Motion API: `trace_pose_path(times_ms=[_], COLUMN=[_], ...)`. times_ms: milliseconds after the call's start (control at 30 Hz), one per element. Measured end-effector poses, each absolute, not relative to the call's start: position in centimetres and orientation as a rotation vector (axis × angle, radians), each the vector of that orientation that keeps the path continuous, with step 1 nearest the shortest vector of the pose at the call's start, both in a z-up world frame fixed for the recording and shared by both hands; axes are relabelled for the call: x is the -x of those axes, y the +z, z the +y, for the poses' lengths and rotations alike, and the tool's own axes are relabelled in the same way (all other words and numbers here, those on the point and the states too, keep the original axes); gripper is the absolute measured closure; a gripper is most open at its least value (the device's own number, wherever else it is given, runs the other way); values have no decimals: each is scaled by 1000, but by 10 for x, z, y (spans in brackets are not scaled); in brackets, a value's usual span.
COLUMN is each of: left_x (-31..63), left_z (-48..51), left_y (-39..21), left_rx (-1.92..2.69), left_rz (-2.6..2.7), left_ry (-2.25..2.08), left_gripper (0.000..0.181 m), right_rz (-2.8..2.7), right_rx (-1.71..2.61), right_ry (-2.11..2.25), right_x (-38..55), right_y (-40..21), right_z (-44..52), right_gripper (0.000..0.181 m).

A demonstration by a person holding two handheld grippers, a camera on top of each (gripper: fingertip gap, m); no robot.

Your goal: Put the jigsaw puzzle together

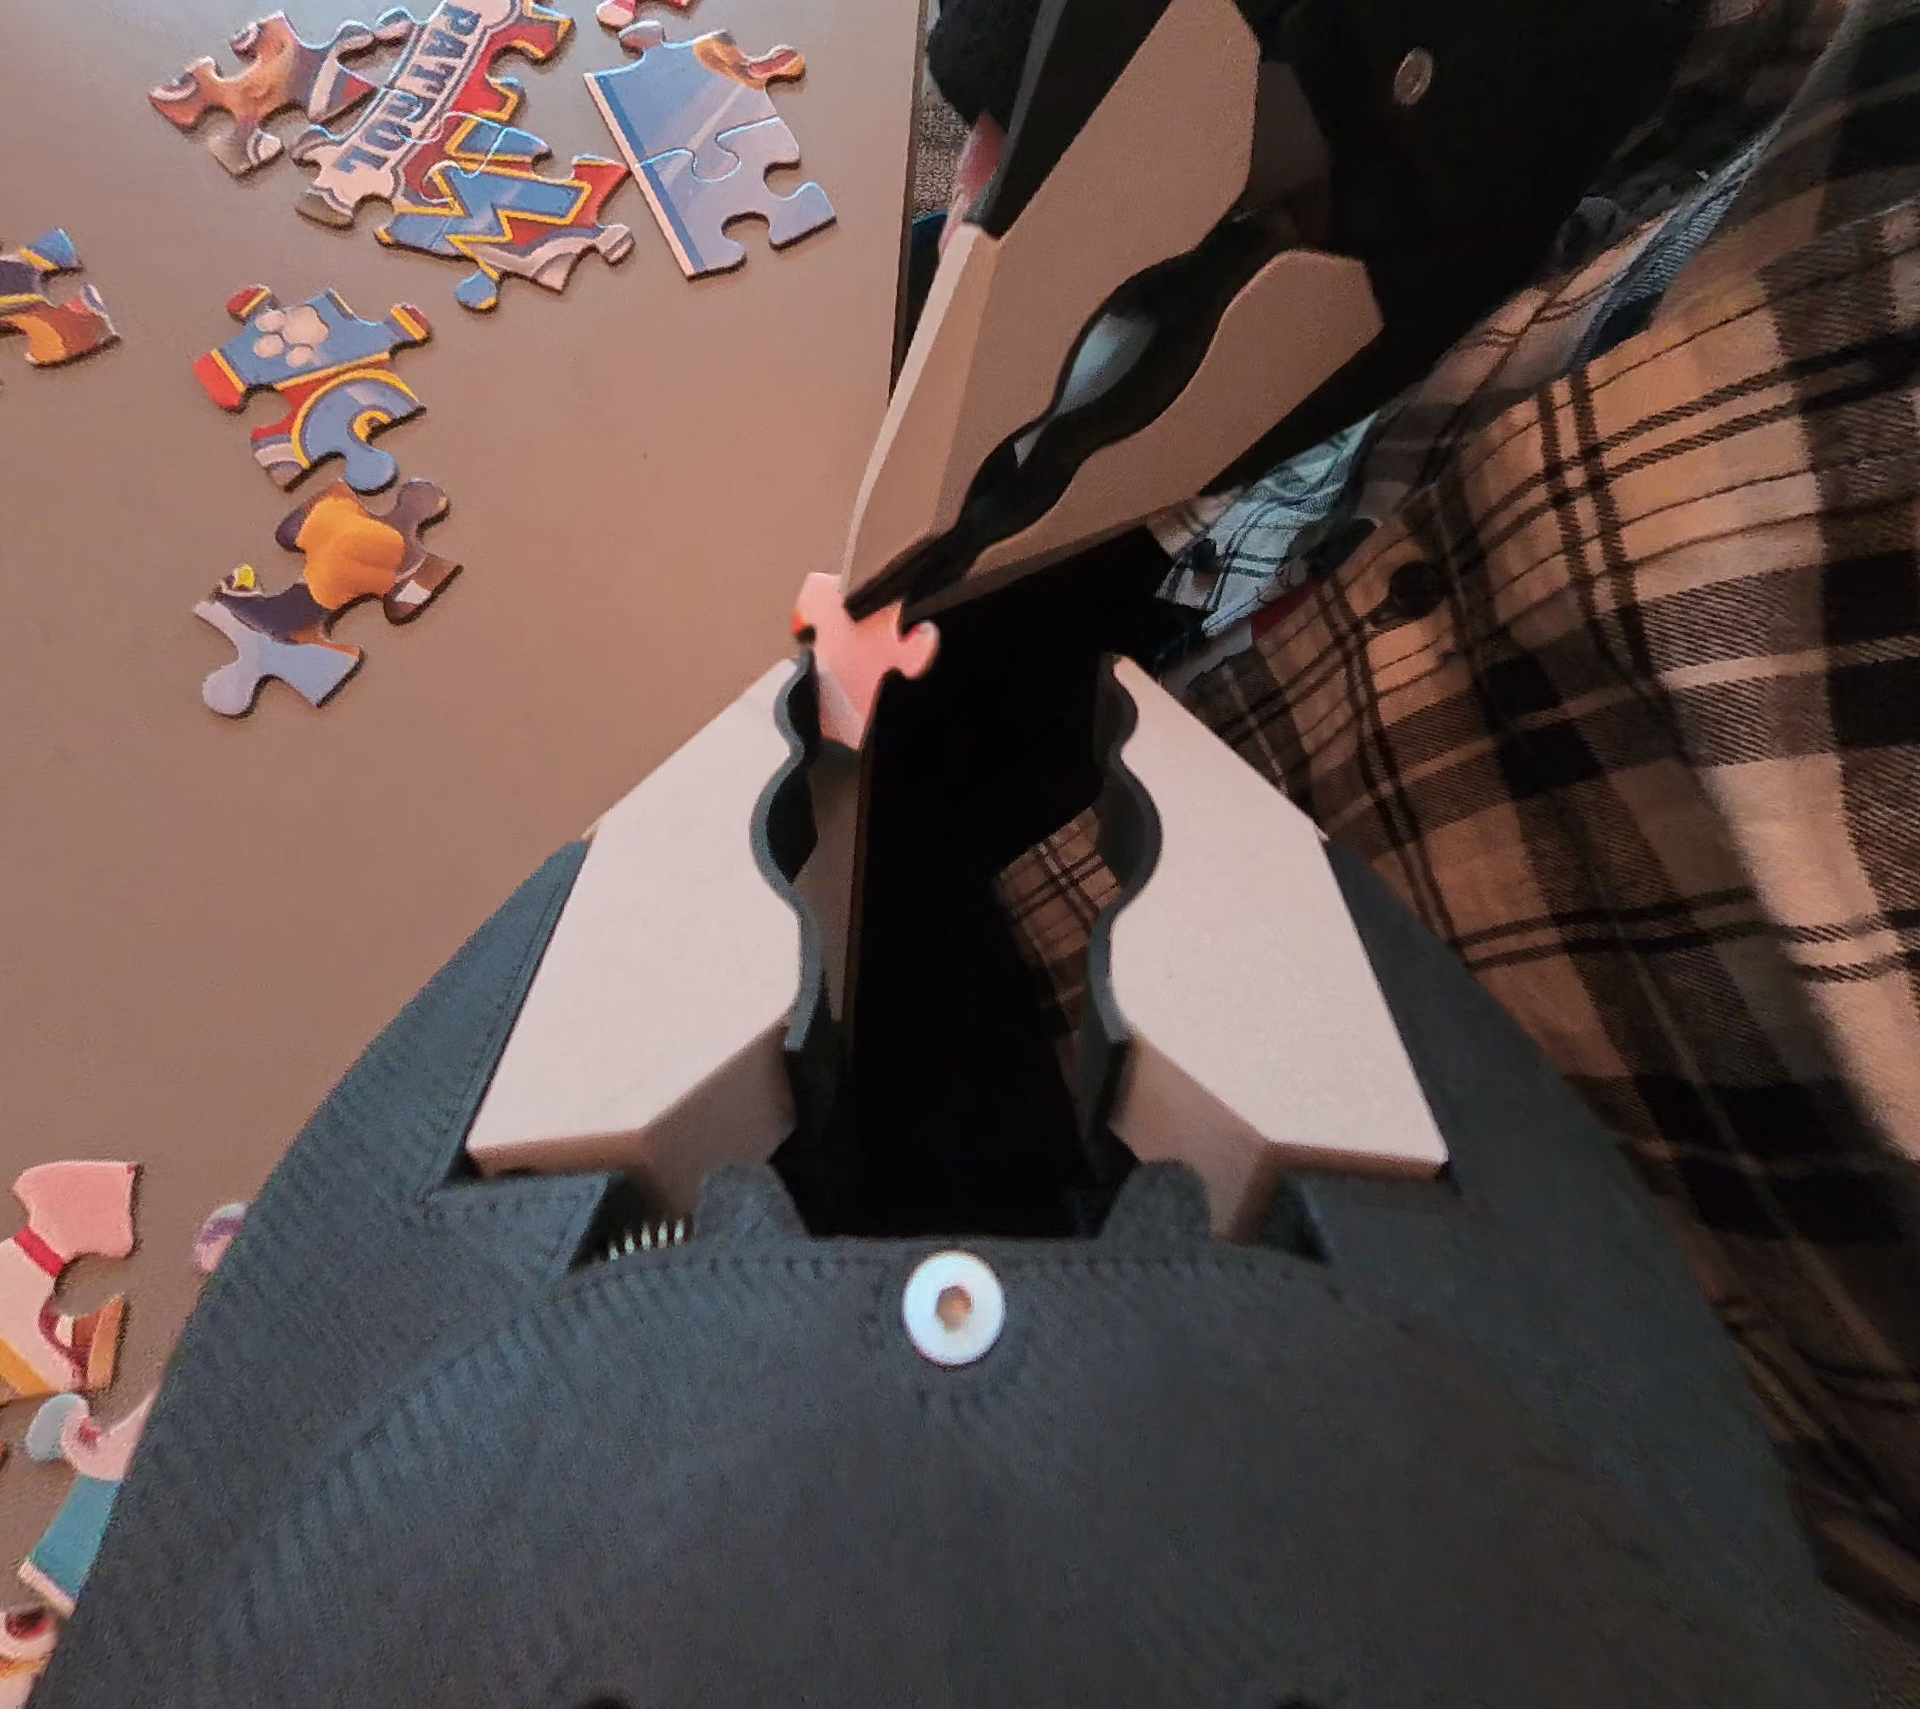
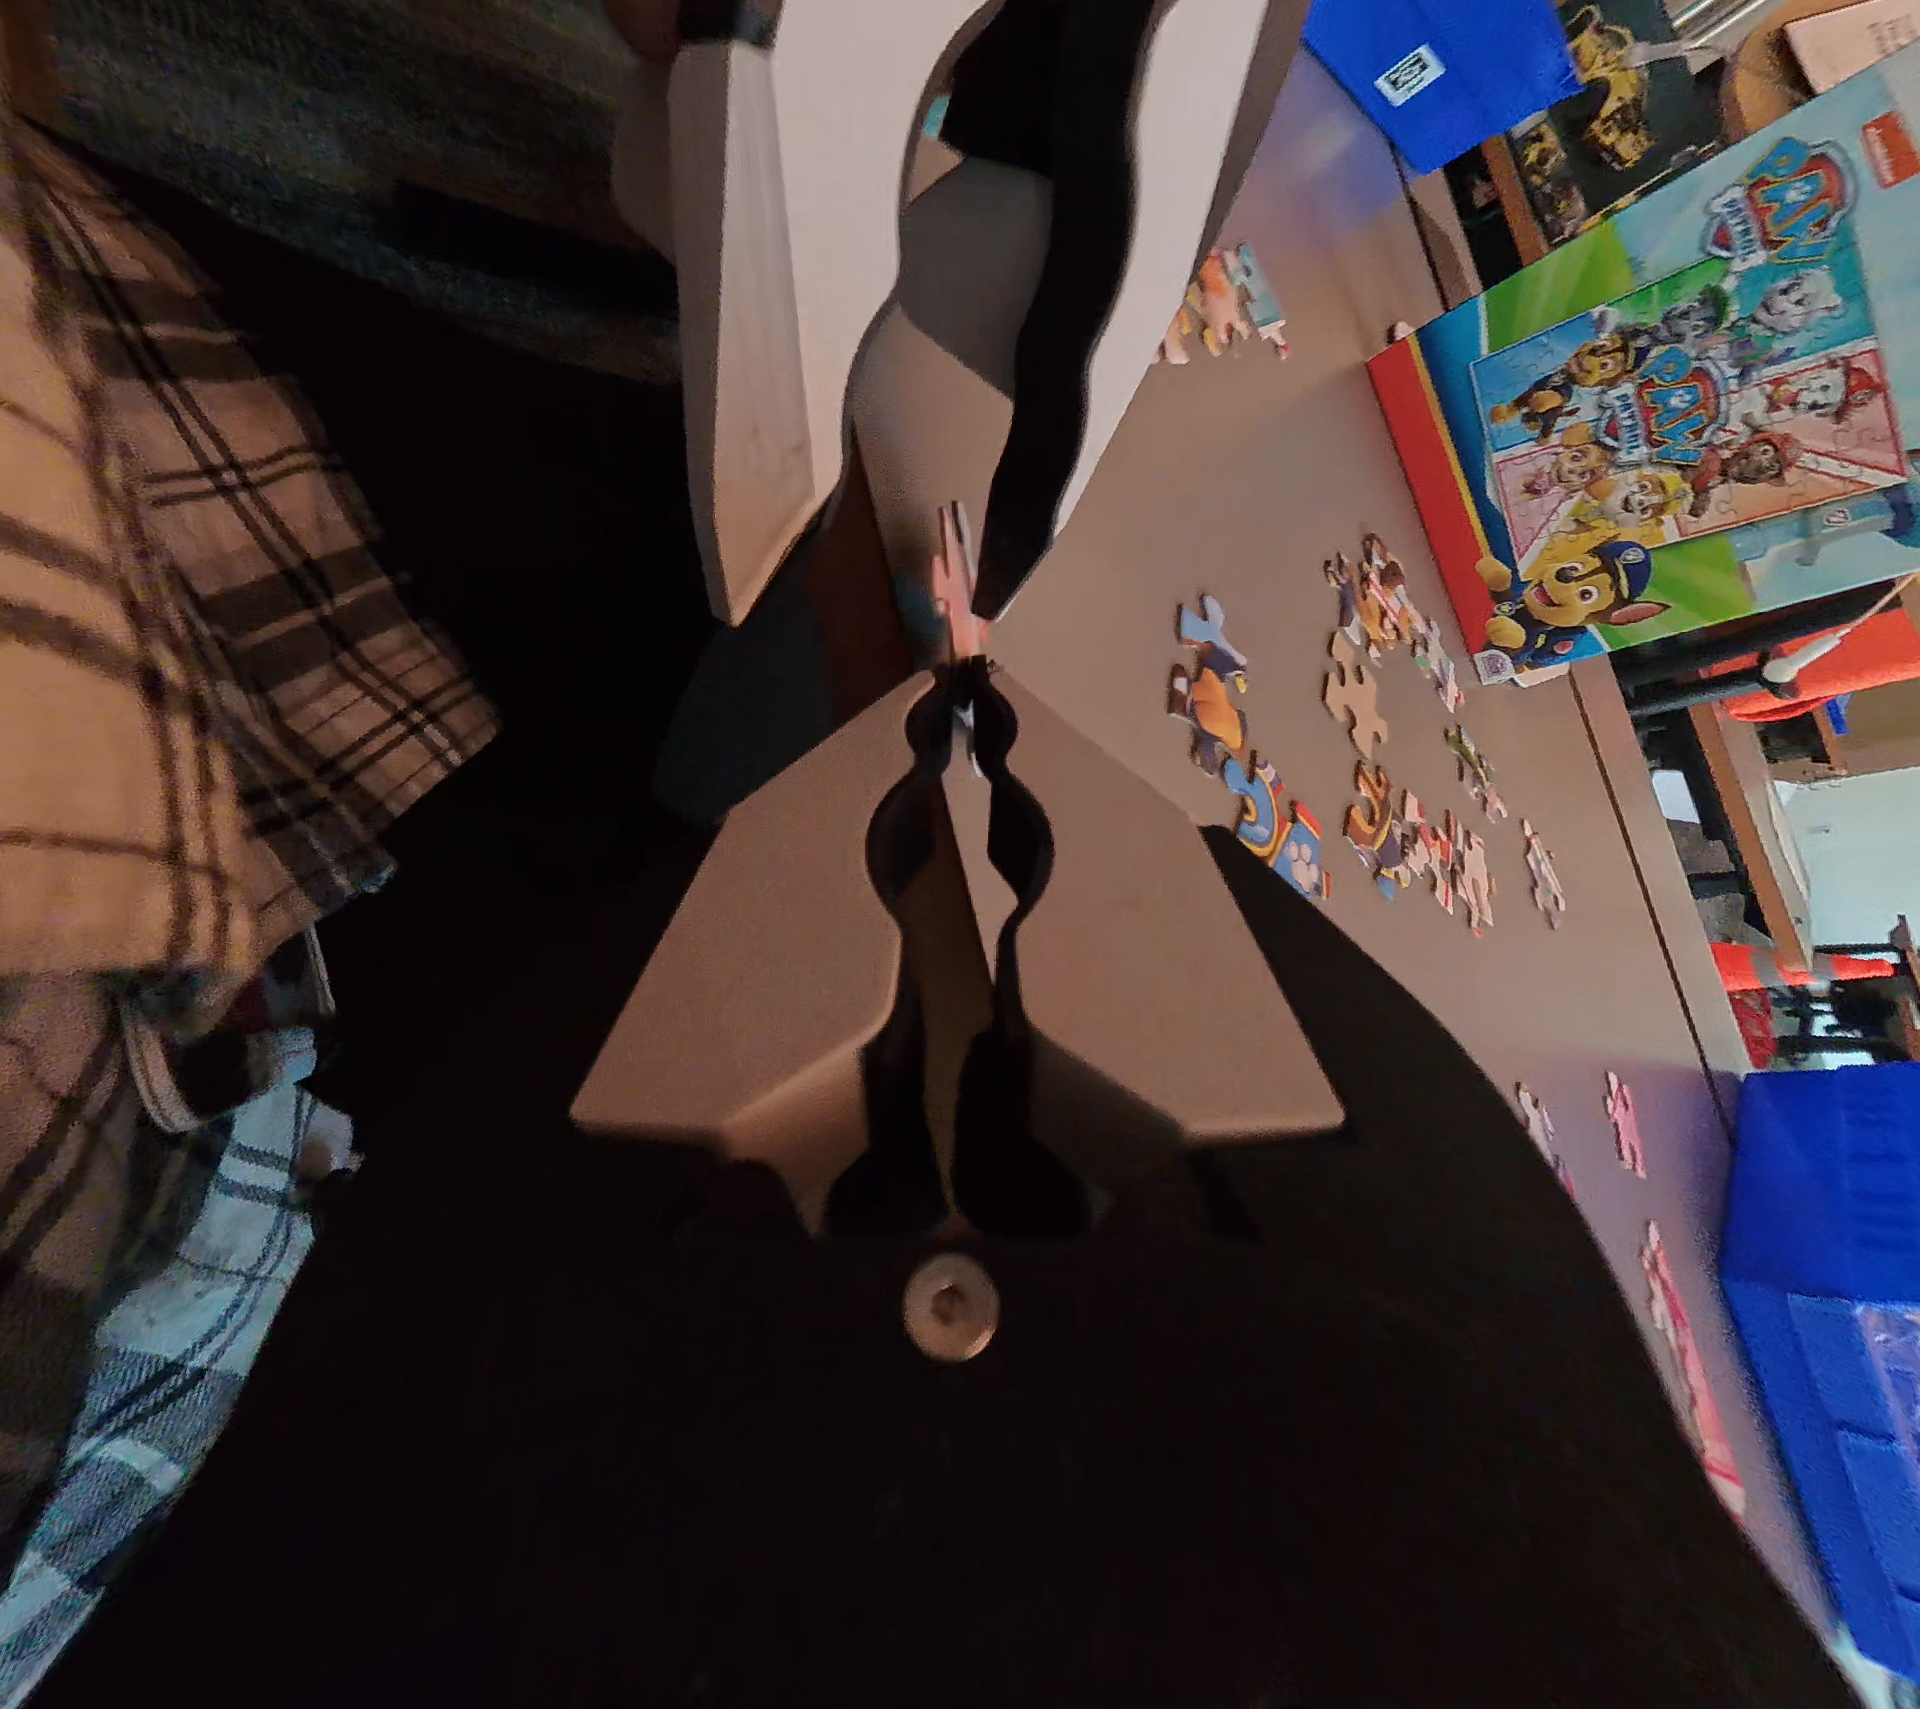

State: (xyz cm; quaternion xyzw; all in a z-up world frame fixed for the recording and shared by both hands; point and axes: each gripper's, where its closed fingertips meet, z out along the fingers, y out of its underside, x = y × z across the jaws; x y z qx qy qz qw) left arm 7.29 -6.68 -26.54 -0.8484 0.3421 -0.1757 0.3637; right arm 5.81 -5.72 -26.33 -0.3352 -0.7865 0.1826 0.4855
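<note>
Two claws: they meet tip to tip off the near table edge, above a plaid shirt (image 1: 1621,620).
Right claw (image 1: 883,605): pinched tight on one pink piece (image 1: 862,657), gripping just a corner of it.
Left claw (image 1: 956,703): wide apart and holding nothing. One finger (image 1: 686,911) sits beside the piece.
Piece: up in the air between both tips, off the table (image 1: 623,464). From the right claw's camera it shows edge-on (image 2: 956,589).
Other pieces: loose on the table, well apart. A joined clump (image 1: 457,142) lies far left.
Box (image 2: 1683,412): stands at the far side with the picture to copy.
My guess: this is a hand-over.
Do it well: slide the left claw around the flat part, squeeze first, then let the right go. Keep it flat so it won't drop.
</note>
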Motion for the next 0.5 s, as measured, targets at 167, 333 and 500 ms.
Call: trace_pose_path(times_ms=[167,333,500], left_x=[-73,-71,-68], left_z=[-61,-54,-48], left_y=[-266,-256,-249], left_rx=[2170,2115,2068], left_rz=[899,859,851], left_ry=[-438,-447,-403], left_gripper=[130,132,134], right_rz=[-1898,-1855,-1820], right_rx=[846,851,826], right_ry=[474,471,452], right_x=[-61,-62,-63], right_y=[-259,-250,-242], right_z=[-52,-45,-38], right_gripper=[181,181,181])
